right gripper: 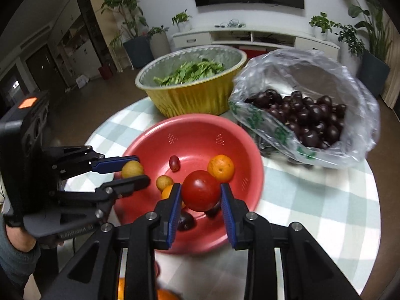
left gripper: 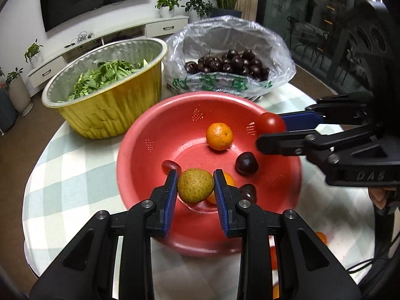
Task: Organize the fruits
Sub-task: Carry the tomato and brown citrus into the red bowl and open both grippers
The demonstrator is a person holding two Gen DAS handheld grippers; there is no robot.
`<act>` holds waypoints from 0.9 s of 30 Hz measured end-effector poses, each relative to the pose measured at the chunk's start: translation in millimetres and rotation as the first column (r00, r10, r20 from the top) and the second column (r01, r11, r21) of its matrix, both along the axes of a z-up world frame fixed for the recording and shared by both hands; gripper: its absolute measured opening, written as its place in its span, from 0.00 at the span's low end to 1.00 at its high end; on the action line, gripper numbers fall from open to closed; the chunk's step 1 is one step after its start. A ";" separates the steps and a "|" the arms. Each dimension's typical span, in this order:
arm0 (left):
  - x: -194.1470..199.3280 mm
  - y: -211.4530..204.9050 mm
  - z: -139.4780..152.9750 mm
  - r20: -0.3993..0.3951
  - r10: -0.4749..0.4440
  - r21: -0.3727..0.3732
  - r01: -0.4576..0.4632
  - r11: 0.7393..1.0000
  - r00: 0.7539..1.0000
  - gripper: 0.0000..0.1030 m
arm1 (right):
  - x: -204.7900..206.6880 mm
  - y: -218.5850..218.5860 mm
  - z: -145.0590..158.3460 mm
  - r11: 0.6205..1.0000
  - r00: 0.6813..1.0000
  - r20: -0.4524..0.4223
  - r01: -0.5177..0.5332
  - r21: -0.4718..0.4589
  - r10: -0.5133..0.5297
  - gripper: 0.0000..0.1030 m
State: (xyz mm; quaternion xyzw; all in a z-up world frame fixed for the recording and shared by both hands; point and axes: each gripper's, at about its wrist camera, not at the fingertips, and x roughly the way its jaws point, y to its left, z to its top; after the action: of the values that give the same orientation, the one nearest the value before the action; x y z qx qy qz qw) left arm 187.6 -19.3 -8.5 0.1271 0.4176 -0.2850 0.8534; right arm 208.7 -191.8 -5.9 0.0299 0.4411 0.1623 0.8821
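Left wrist view:
- Holding a yellow-green fruit (left gripper: 195,185) between the blue pads of the left gripper (left gripper: 195,187), jaws closed in to the fruit's width and pressing on both its sides, above the near part of the red bowl (left gripper: 140,135).
- Judging this fruit small, light and firm-skinned, round enough to roll out of a loose pinch; gripping across the widest middle, as here, looking soundest.
- Showing the right gripper (left gripper: 271,131) reaching in from the right, clamped on a red tomato (left gripper: 271,123) over the bowl's right rim.
- Holding in the red bowl: an orange (left gripper: 219,136) at the far side, a dark cherry (left gripper: 246,163) to its right, a reddish grape (left gripper: 171,166) on the left, further fruit partly hidden behind the pads.
- Standing far left, a gold foil bowl (left gripper: 112,115) carrying leafy greens (left gripper: 105,75); far right, a clear plastic bag (left gripper: 232,57) filled with dark cherries.

Right wrist view:
- Pinching the tomato (right gripper: 201,190) at its middle, pads touching both flanks, over the bowl (right gripper: 150,150).
- Judging the tomato smooth, slippery and thin-skinned, bruising or splitting under a hard squeeze; calling for light pressure.
- Showing the left gripper (right gripper: 132,172) on the left, gripping the yellow-green fruit (right gripper: 132,169) at the bowl's left rim.
- Lying loose on the checked tablecloth (right gripper: 312,200), orange fruit at the near edge, blurred.
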 end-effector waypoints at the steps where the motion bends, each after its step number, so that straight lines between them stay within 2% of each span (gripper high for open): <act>1: 2.1 -1.2 -2.4 -0.002 -0.002 0.000 0.002 1.000 1.000 0.26 | 3.5 2.9 -3.3 1.000 1.000 -0.005 -0.003 -0.010 0.003 0.33; 12: 27.9 -21.0 -19.0 -0.005 -0.043 0.024 0.043 0.999 0.999 0.26 | 28.3 16.6 -31.6 0.996 0.999 -0.051 -0.019 -0.082 0.015 0.33; 27: 38.3 -28.2 -34.7 -0.002 -0.056 0.058 0.056 0.997 0.998 0.26 | 31.9 22.9 -39.4 0.985 0.998 -0.048 -0.048 -0.163 0.041 0.33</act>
State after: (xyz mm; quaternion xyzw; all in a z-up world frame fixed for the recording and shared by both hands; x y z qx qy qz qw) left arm 225.9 -47.5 -43.2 0.1635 0.4223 -0.2963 0.8409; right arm 240.6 -169.0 -45.4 -0.0490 0.4731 0.1442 0.8678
